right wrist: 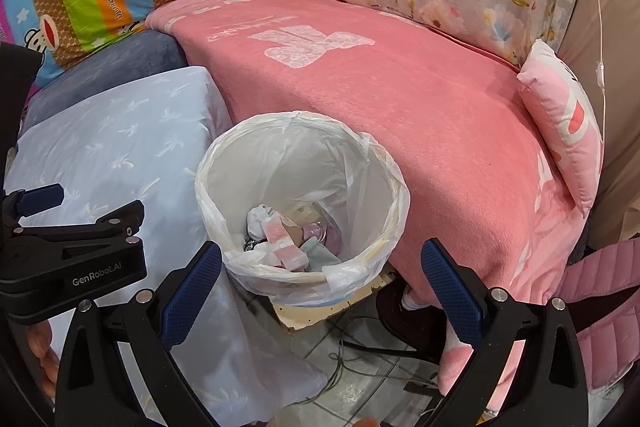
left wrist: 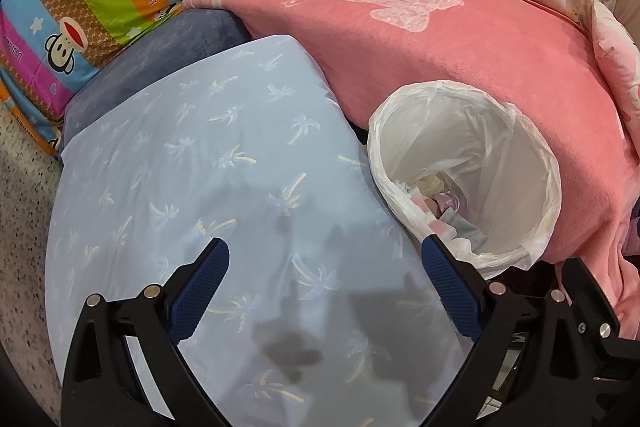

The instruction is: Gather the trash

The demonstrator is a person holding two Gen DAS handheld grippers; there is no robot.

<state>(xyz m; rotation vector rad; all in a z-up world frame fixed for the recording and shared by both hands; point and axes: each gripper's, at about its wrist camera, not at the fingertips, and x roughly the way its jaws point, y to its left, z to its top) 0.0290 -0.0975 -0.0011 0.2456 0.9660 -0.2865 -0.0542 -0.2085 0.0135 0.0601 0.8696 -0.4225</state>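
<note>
- The bin (right wrist: 300, 211), lined with a white bag, holds crumpled wrappers (right wrist: 286, 237) at its bottom.
- My right tool (right wrist: 320, 271) gapes wide, empty, bin at twelve o'clock.
- My left tool (left wrist: 324, 267) is wide open, empty, over the blue sheet (left wrist: 200, 167).

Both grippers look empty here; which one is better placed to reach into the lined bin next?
Probably the right gripper: open, with the trash bin centred just ahead between its fingers. The left gripper, also open, faces the blue pillow, with the bin off to its right.

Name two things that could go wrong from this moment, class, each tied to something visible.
1. The bin sits squeezed between the blue cushion and the pink blanket; a nudge from the open right tool might tip it.
2. Cables trail across the floor tiles below and could snag.
</note>
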